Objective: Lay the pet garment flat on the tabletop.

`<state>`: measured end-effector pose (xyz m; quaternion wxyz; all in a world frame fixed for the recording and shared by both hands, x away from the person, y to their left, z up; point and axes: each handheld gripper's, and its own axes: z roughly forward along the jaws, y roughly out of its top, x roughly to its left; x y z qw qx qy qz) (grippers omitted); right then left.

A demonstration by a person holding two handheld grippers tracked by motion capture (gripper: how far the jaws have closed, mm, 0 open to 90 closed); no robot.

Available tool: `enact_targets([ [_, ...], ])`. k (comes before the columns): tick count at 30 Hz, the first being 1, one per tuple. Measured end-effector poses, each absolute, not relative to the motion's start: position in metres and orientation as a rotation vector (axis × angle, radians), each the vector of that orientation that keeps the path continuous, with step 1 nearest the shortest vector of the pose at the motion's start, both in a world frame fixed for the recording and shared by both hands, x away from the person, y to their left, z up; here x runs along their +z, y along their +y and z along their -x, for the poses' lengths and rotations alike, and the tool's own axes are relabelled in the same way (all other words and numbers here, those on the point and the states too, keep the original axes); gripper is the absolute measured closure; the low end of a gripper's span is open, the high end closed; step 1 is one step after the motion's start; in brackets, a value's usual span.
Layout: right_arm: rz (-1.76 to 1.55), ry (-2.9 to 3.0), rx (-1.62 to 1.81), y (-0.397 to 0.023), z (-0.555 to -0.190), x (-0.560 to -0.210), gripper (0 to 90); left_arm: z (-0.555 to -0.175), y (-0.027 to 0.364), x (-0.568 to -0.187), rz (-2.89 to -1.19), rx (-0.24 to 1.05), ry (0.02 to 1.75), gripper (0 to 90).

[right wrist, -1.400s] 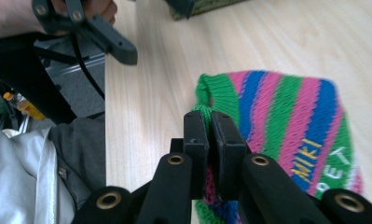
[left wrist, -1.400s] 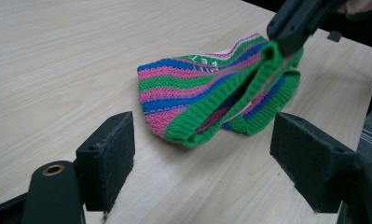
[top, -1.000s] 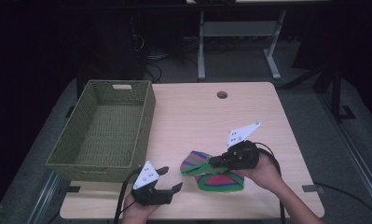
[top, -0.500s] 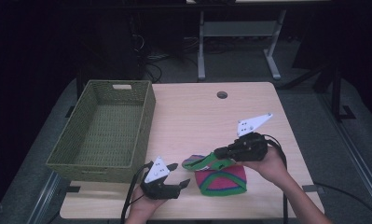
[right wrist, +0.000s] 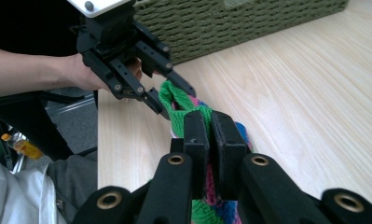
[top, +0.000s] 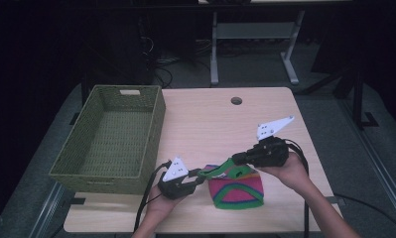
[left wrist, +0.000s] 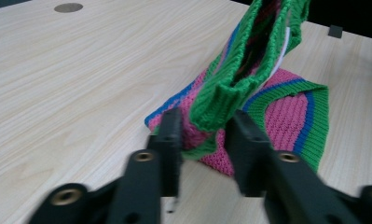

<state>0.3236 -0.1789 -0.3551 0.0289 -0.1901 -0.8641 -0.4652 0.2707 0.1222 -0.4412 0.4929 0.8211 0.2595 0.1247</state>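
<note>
Knit hat (top: pixel 235 188) on tabletop (top: pixel 205 119), green brim pinched tight in right tongs (top: pixel 235 159); left tongs (top: pixel 198 177) just closing around brim's other end, fabric between.

High view overlooks the table (top: pixel 265 119); claw views sit close.

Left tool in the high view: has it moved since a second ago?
Yes. The left tool has shifted rightward along the table's near edge, away from the green basket corner and toward the knitted cloth. Its jaws have just been closing around the cloth's green rim.
</note>
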Motion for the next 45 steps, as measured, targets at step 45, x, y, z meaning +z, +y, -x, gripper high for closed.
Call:
enact_targets([
  [45,0.920,-2.718,-1.442,-0.224,-0.375,-0.368,84.8,-0.344,0.079,-0.408,-2.019,0.359,0.751,82.3],
])
